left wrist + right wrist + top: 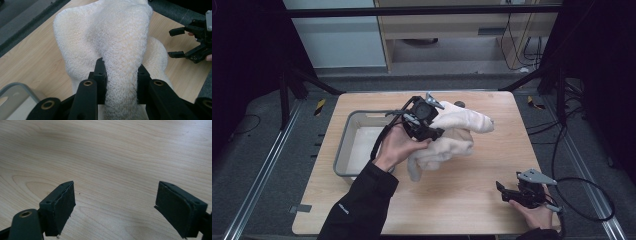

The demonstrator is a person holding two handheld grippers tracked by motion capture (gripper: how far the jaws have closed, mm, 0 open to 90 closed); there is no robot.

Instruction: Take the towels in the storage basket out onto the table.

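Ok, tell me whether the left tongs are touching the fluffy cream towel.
Touching. In the left gripper view, the left tongs pinch a fold of the fluffy cream towel between both pads.

Counter (pixel 462 195): light wood-grain top, rectangular, rounded corners, on a dark carpeted floor.
Grey bin (pixel 343 145): rests on the counter's left half, open side up (pale inside).
White towel (pixel 452 137): its lower folds touch the counter near the middle, just right of the bin.
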